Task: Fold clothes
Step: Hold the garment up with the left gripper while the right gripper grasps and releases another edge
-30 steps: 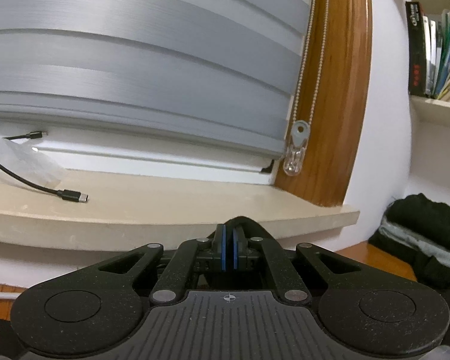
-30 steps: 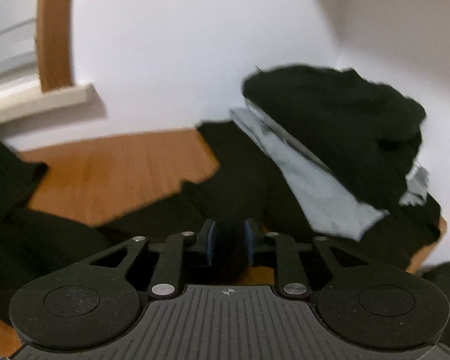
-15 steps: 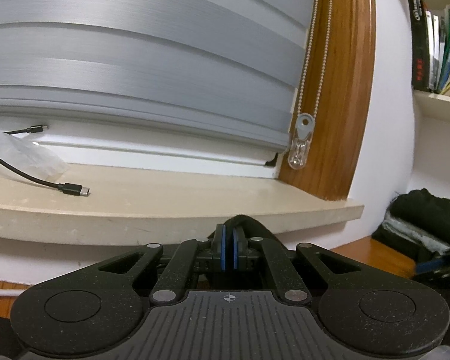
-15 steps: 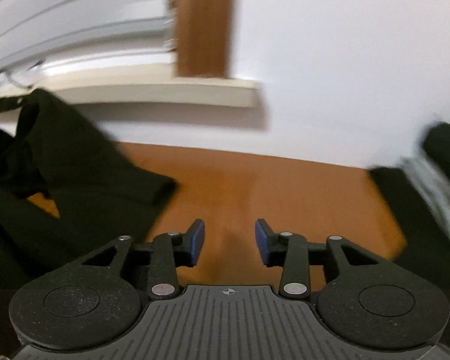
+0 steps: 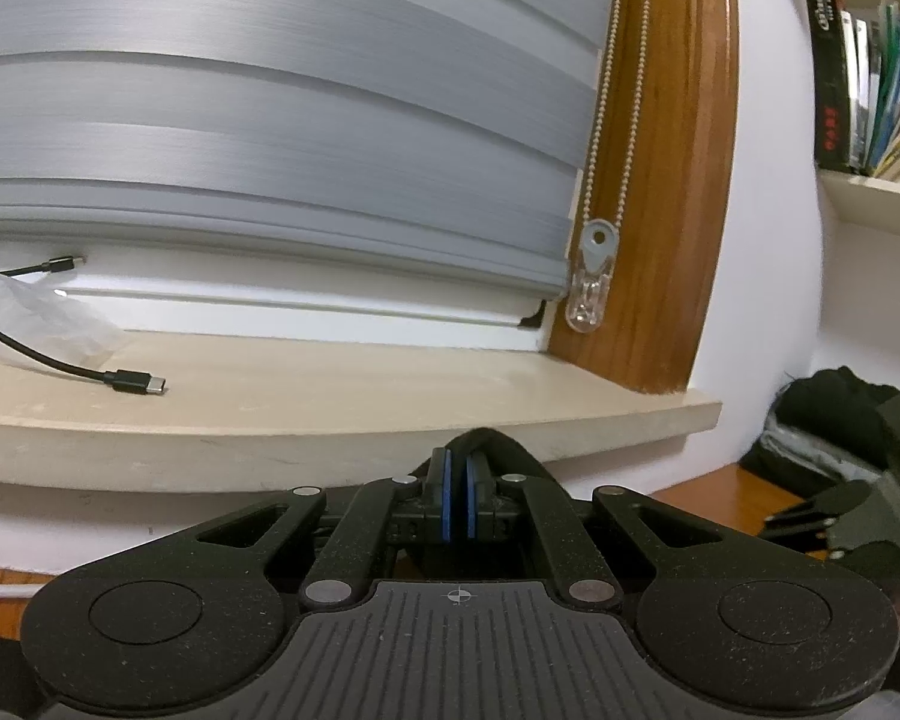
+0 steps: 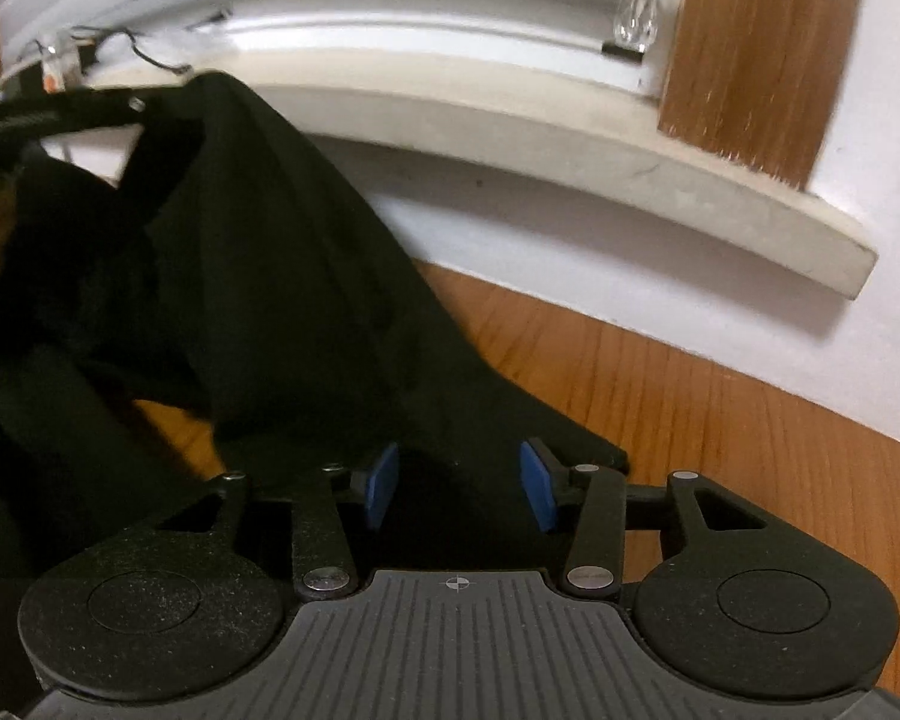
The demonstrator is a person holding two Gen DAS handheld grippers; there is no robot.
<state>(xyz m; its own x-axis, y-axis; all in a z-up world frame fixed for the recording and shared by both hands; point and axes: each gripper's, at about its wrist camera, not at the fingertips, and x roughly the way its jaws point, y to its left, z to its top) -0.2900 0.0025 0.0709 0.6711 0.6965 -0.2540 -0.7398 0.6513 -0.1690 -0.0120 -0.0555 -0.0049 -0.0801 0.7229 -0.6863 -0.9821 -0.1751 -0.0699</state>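
A black garment [image 6: 282,276] hangs from my left gripper [image 6: 30,120] at the upper left of the right wrist view and drapes down onto the wooden table [image 6: 720,420]. In the left wrist view my left gripper [image 5: 456,498] is shut, with a fold of the black garment [image 5: 489,444] pinched between its blue pads. My right gripper [image 6: 459,486] hovers over the garment's lower corner. Its jaws are opening; the cloth lies between and under the blue pads [image 6: 384,486], which do not press on it. The right gripper [image 5: 840,516] also shows at the right edge of the left wrist view.
A beige window sill [image 5: 390,396] with a black USB cable [image 5: 132,384] runs behind the table, under a grey blind [image 5: 270,138] with a bead chain [image 5: 618,90]. A pile of dark and grey clothes [image 5: 828,414] lies far right. Books [image 5: 870,78] fill a shelf above.
My right gripper swung left from the clothes pile to the hanging black garment's lower corner, and its jaws widened. It came into the left wrist view. The left gripper stayed still.
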